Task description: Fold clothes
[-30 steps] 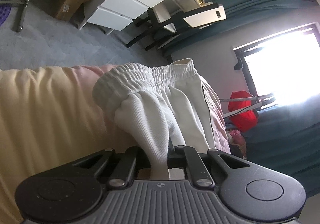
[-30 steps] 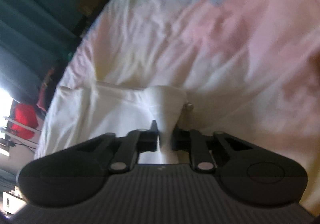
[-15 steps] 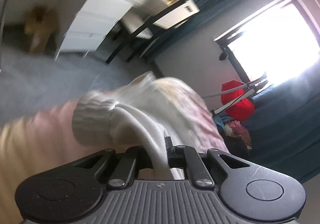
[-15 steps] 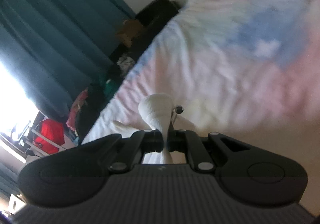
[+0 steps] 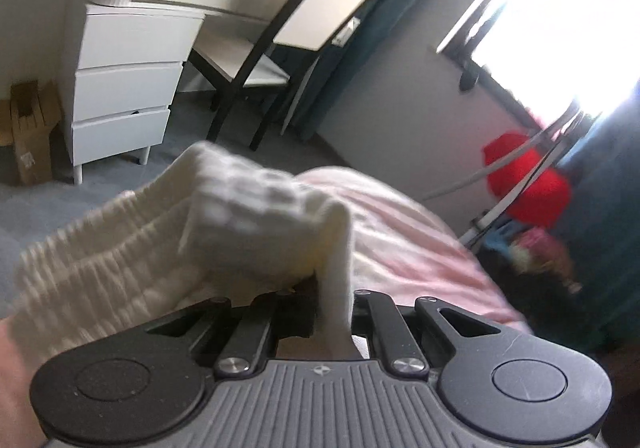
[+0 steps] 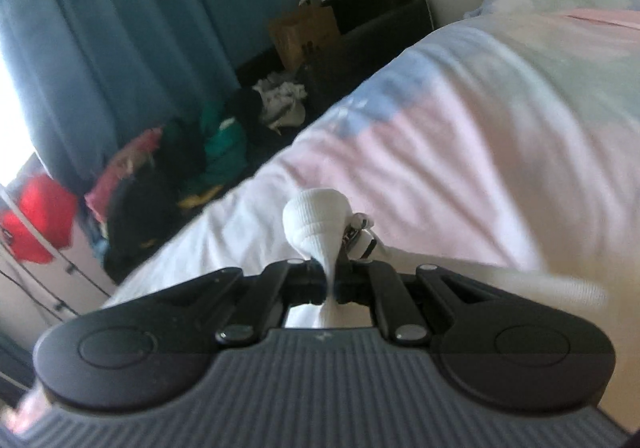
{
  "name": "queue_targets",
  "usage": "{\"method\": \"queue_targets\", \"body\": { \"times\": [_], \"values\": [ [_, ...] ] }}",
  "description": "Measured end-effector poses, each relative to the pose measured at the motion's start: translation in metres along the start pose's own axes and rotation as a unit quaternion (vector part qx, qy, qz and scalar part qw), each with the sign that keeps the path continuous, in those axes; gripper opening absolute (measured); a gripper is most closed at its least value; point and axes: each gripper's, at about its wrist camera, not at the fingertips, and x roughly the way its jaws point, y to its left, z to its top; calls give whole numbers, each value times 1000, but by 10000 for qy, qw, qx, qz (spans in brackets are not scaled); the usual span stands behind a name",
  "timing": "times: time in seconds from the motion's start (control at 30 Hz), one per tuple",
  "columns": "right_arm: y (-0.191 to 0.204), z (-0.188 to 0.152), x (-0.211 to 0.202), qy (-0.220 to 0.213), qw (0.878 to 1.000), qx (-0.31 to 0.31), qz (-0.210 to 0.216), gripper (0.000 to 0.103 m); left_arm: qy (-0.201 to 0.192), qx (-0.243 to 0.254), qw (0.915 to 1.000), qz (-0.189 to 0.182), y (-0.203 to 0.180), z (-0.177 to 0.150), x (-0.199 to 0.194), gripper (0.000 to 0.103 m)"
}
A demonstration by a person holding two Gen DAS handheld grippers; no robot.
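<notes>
Both of your hands are swinging the garment across the bed: a second ago the white shorts were lying spread on the duvet, and now they are hanging lifted between the tools.

Through the left wrist camera, your left gripper [image 5: 334, 308] is pinching shut on the white shorts [image 5: 224, 224] near the ribbed elastic waistband, which is bunching up just ahead of the jaws. Beyond it the pink duvet [image 5: 404, 244] is sloping away, with a white drawer unit [image 5: 128, 76], a chair [image 5: 280, 48] and a bright window [image 5: 560, 8] standing behind.

Through the right wrist camera, your right gripper [image 6: 334, 284] is clamping tight on another fold of the same shorts [image 6: 316, 220], a knob of cloth bulging above the jaws beside a small metal fitting. The pastel duvet [image 6: 480, 136] is filling the right side; teal curtains [image 6: 120, 28] and a heap of clothes [image 6: 192, 152] are lying beyond.

The cloth is looking light, soft and limp, so it will probably sag and swing. The thicker waistband and hems seem the safest places to be gripping, and the soft bed may be wrinkling under the fold.
</notes>
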Motion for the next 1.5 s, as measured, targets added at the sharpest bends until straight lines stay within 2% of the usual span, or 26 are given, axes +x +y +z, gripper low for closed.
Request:
{"method": "queue_targets", "body": {
  "times": [0.13, 0.17, 0.2, 0.27, 0.3, 0.37, 0.4, 0.47, 0.5, 0.6, 0.63, 0.67, 0.7, 0.77, 0.87, 1.03, 1.17, 1.23, 1.27, 1.33, 1.37, 1.4, 1.5],
  "values": [
    [3, -22, 23, -31, 9991, -368, -226, 11, 238, 129, 9996, 124, -1, -5, 36, 11],
    [4, -23, 22, -100, 9983, -497, -285, 16, 261, 97, 9995, 112, 0, -5, 37, 13],
    [4, -24, 21, -177, 9972, -634, -348, 27, 285, 88, 9995, 82, 2, -4, 37, 13],
    [-2, -21, 16, -105, 9976, -590, -335, 40, 339, 174, 9993, 21, 4, -2, 33, 16],
    [-9, -18, 13, -16, 9986, -472, -254, 41, 376, 163, 9992, -48, 7, -1, 29, 23],
    [-25, -12, 2, 114, 9997, -200, -49, 45, 383, 98, 9990, -188, 12, -1, 14, 35],
    [-32, -10, -7, 141, 9998, -122, 94, 55, 387, 66, 9989, -259, 14, -1, 6, 47],
    [-46, -8, -29, 131, 9994, -36, 332, 64, 391, 43, 9986, -343, 18, -6, -13, 59],
    [-54, -7, -43, 84, 9991, -21, 417, 71, 392, 1, 9983, -429, 22, -9, -23, 59],
    [-79, -1, -83, 54, 9979, 9, 639, 73, 612, -131, 9955, -718, 37, -21, -55, 67],
    [-87, 1, -96, 46, 9974, 18, 712, 75, 659, -119, 9951, -727, 43, -25, -67, 69],
    [-96, 2, -106, 108, 9965, 88, 818, 84, 705, -106, 9947, -735, 48, -29, -79, 70],
    [-106, 3, -115, 182, 9954, 169, 930, 85, 701, -100, 9947, -744, 54, -32, -89, 73],
    [-124, 1, -124, 480, 9910, 508, 1140, 85, 690, -142, 9943, -799, 68, -40, -108, 77],
    [-150, -15, -128, 1046, 9766, 1137, 1494, 86, 773, -347, 9941, -673, 89, -52, -122, 79],
    [-158, -54, -113, 1694, 9553, 1551, 1858, 85, 933, -963, 9891, -610, 114, -71, -115, 78],
    [-148, -73, -94, 1495, 9609, 1561, 1732, 85, 893, -1248, 9869, -488, 119, -77, -89, 70],
    [-142, -75, -83, 1264, 9645, 1505, 1763, 84, 572, -1206, 9903, -393, 117, -76, -79, 66],
    [-138, -75, -77, 1117, 9678, 1423, 1748, 77, 480, -1227, 9906, -356, 116, -75, -75, 61],
    [-133, -73, -67, 916, 9734, 1350, 1611, 68, 298, -1269, 9911, -280, 113, -71, -67, 42],
    [-132, -72, -65, 854, 9752, 1401, 1488, 49, 245, -1305, 9908, -253, 113, -69, -67, 27],
    [-131, -71, -62, 799, 9766, 1467, 1354, 31, 191, -1341, 9905, -226, 113, -66, -66, 17],
    [-128, -65, -65, 675, 9775, 1457, 1370, 19, 27, -1344, 9909, -107, 110, -56, -69, 11]
  ]
}}
